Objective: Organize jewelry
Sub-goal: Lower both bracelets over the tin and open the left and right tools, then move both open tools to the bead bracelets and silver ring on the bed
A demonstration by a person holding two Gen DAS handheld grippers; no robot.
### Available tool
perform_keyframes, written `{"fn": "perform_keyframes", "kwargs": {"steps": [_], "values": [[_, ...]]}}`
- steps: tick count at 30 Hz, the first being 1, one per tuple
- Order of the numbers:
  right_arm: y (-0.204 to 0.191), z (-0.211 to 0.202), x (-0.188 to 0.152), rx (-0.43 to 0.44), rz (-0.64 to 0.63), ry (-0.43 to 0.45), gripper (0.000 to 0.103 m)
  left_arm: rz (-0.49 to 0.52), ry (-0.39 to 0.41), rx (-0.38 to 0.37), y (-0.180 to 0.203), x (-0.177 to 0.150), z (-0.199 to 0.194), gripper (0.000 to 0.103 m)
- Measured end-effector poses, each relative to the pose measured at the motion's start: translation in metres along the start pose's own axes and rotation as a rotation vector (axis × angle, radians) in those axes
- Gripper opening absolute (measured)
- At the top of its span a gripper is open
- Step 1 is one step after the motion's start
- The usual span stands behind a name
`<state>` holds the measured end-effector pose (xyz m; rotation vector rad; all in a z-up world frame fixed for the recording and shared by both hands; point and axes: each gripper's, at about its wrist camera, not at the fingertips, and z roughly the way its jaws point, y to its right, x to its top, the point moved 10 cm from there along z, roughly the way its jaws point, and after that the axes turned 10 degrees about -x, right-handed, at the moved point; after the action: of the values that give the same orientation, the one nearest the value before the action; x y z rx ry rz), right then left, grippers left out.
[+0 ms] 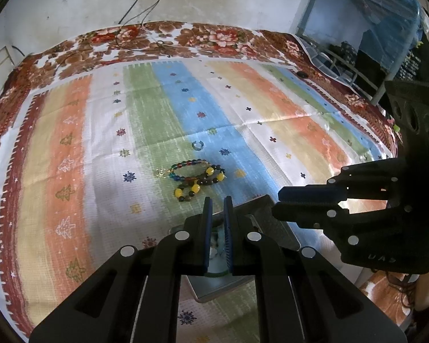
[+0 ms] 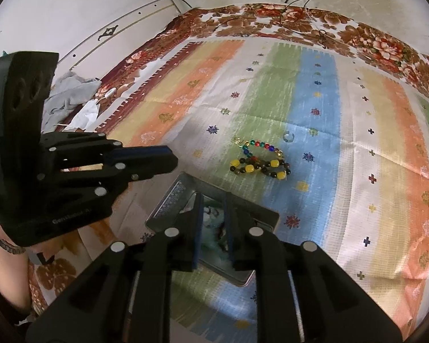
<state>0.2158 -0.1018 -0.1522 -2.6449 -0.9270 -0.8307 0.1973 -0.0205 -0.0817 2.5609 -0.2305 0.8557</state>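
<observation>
The 2 beaded bracelets (image 2: 259, 163) are lying overlapped on the bed's striped cloth (image 2: 357, 131), beyond the far edge of the metal tin (image 2: 168, 200), their heap stretching across the view. The right gripper (image 2: 213, 214) is hovering over the tin, fingers slightly parted, grasping nothing. The left gripper (image 1: 216, 214) is clenched, similarly near.
</observation>
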Motion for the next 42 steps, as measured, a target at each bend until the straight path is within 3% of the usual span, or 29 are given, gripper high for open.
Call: {"fn": "perform_keyframes", "kwargs": {"steps": [5,8,15,27,42], "values": [[0.008,0.003,0.003,-0.005,0.025,0.001,0.025,-0.030,-0.006,0.007,-0.013,0.003,0.003,0.014],[0.020,0.008,0.006,-0.023,0.068,-0.004,0.039,-0.050,-0.019,0.011,-0.024,0.007,0.008,0.017],[0.039,0.019,0.011,-0.036,0.125,-0.021,0.043,-0.079,-0.053,0.019,-0.037,0.010,0.020,0.031],[0.053,0.048,0.027,-0.017,0.188,-0.068,0.045,-0.089,-0.120,0.048,-0.053,0.008,0.037,0.035],[0.079,0.084,0.029,-0.094,0.199,-0.128,0.045,-0.055,-0.200,0.089,-0.069,0.018,0.068,0.036]]}}
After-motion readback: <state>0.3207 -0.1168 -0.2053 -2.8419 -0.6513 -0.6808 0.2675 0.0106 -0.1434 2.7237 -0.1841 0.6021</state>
